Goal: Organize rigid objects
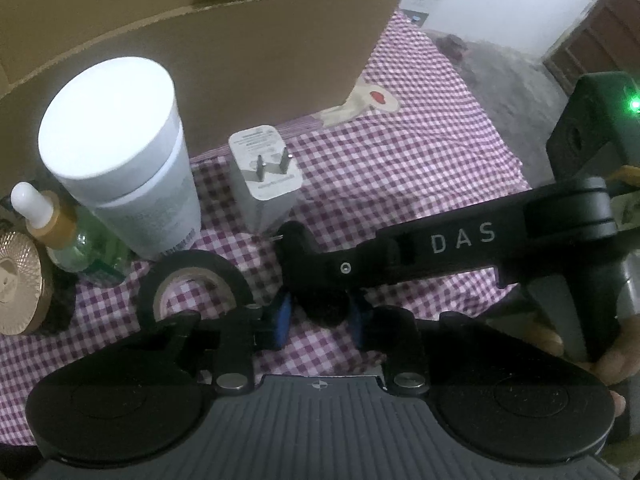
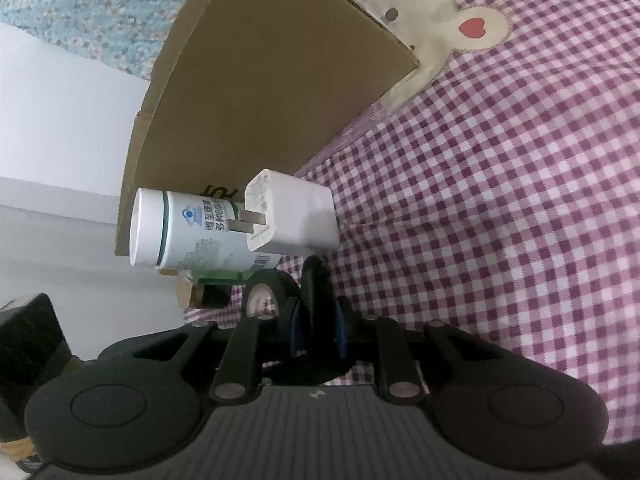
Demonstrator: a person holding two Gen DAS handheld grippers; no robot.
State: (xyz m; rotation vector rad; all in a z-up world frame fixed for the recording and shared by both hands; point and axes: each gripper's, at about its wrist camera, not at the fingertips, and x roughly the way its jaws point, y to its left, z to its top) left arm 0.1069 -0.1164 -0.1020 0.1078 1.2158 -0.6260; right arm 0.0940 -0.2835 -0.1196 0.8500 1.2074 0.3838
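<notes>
In the left wrist view a white charger plug [image 1: 266, 176] stands prongs-up on the checked cloth, beside a white bottle [image 1: 120, 160], a dropper bottle [image 1: 60, 236], a black tape roll [image 1: 192, 284] and a gold round lid [image 1: 16, 284]. My left gripper [image 1: 320, 320] has its blue pads close around a small dark object [image 1: 322, 306]. The right gripper [image 1: 298, 252] reaches in from the right and its tips meet that same dark object. In the right wrist view my right gripper [image 2: 316, 324] is shut on a black piece [image 2: 316, 300], with the charger [image 2: 292, 212], bottle [image 2: 192, 232] and tape roll [image 2: 268, 292] just beyond.
An open cardboard box [image 1: 240, 52] stands behind the objects; it also shows in the right wrist view [image 2: 272, 80]. The purple checked cloth [image 1: 400, 160] with a bunny patch [image 2: 460, 20] covers the surface. A bare floor [image 1: 512, 76] lies beyond its edge.
</notes>
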